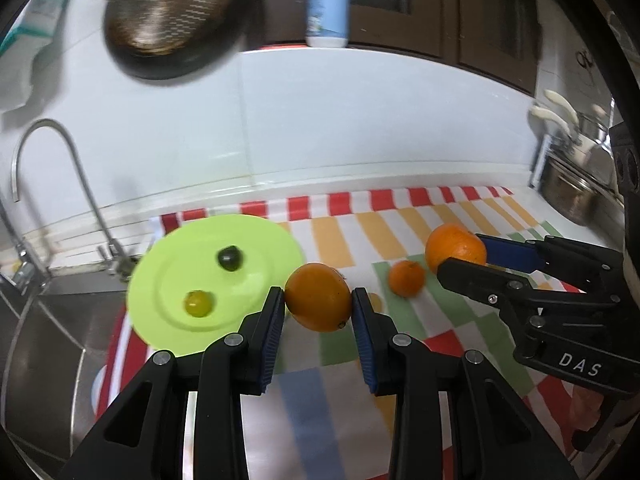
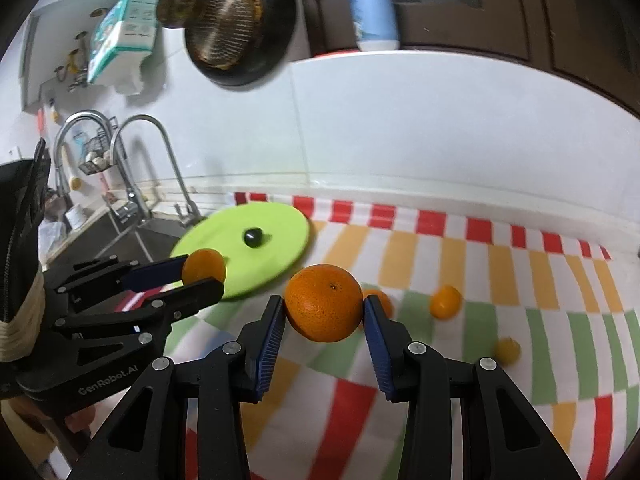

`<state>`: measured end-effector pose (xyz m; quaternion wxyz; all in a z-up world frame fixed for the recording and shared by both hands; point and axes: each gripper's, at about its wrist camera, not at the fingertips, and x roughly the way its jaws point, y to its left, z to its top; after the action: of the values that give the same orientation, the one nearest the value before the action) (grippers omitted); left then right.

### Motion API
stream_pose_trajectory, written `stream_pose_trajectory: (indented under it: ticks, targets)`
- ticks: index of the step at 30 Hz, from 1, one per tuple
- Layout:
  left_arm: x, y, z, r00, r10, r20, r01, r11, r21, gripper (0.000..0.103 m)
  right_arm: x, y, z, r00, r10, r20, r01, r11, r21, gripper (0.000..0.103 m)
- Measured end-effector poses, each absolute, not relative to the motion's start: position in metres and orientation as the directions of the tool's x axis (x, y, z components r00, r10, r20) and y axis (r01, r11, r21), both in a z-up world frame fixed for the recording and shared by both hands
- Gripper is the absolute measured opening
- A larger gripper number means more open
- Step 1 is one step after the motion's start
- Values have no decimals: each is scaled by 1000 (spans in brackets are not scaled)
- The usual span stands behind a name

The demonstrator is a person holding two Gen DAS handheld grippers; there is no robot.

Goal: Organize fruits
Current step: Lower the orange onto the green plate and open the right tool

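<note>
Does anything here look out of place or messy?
A little. Small oranges lie loose on the striped cloth rather than on the green plate, which holds only two grapes. Each gripper holds an orange. Nothing is spilled or damaged.

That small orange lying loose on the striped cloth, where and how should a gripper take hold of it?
Grip the small orange across its widest middle, coming down from above with one finger on each side. It is round and sits alone on the flat cloth, so both flanks look free; a low pinch might roll it.
</note>
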<state>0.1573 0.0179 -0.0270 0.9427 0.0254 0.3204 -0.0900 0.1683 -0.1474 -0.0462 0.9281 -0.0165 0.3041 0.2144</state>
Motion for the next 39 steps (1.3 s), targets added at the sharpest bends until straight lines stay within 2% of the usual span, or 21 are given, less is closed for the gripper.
stream_pose_trajectory:
  ticks: [10, 21, 39]
  targets:
    - [166, 59, -24, 808, -60, -586, 74, 997, 1, 33, 189, -103, -41, 675, 474, -565, -502, 857, 118, 41]
    - [188, 109, -41, 791, 20, -612, -6, 1000, 25, 33, 221, -46, -59, 618, 503, -604, -567, 818, 102, 41]
    - [254, 136, -77, 724, -13, -690, 41, 999, 25, 34, 279, -5, -98, 580, 438, -687, -532, 842, 88, 41]
